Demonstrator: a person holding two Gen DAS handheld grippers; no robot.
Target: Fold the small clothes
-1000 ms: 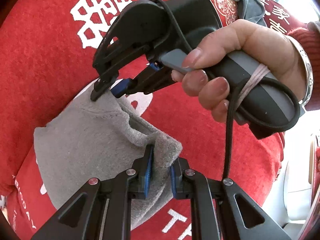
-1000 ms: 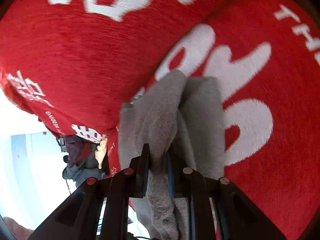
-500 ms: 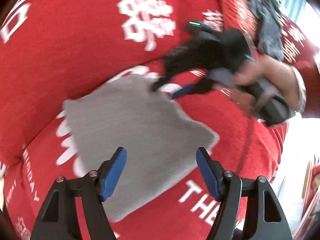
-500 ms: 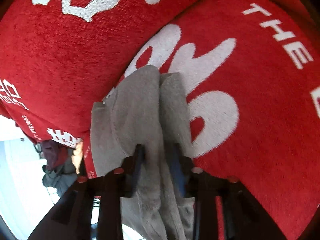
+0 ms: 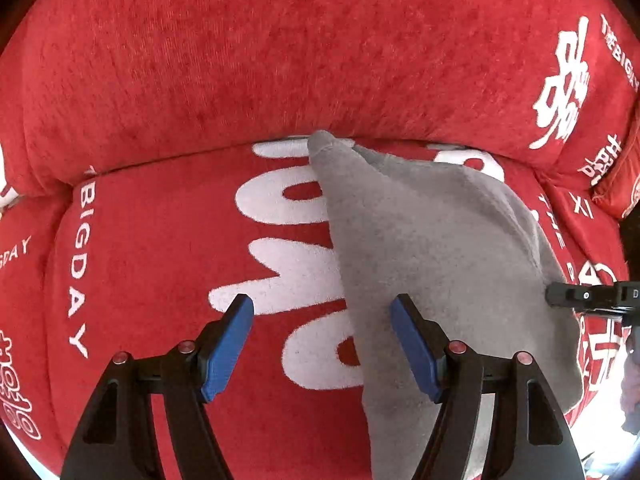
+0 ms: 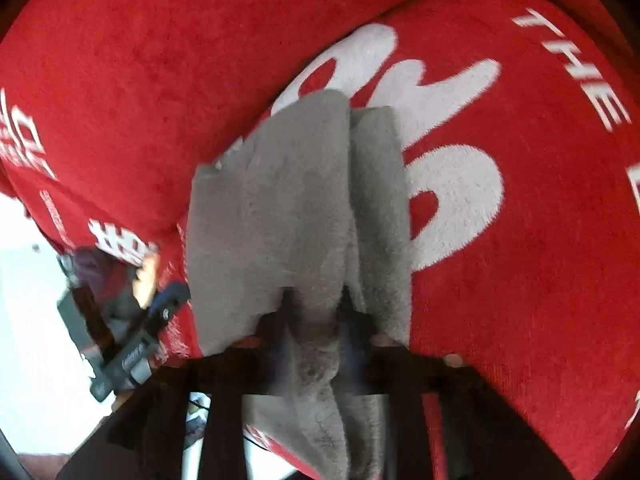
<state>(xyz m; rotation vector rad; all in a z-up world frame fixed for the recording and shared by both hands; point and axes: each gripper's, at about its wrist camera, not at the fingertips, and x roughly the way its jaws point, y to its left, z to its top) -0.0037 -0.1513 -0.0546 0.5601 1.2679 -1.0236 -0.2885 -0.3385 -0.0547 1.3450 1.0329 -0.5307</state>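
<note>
A small grey garment (image 5: 432,248) lies folded on the red sofa seat (image 5: 160,264), to the right of centre in the left wrist view. My left gripper (image 5: 322,344) is open and empty, above the garment's left edge. My right gripper (image 6: 316,320) is shut on a bunched fold of the grey garment (image 6: 296,200); its blurred jaws press the cloth between them. Its tip (image 5: 560,294) shows at the garment's right edge in the left wrist view. My left gripper also appears small at the lower left of the right wrist view (image 6: 160,308).
The red sofa backrest (image 5: 280,60) with white lettering rises right behind the garment. The seat's front edge (image 6: 52,232) drops off to a pale floor at the left of the right wrist view. A red cushion corner (image 5: 624,184) sits at far right.
My left gripper has let go of the grey garment, opened wide and drawn back to the left. The right gripper stays shut on the cloth, which now lies flatter on the seat.
</note>
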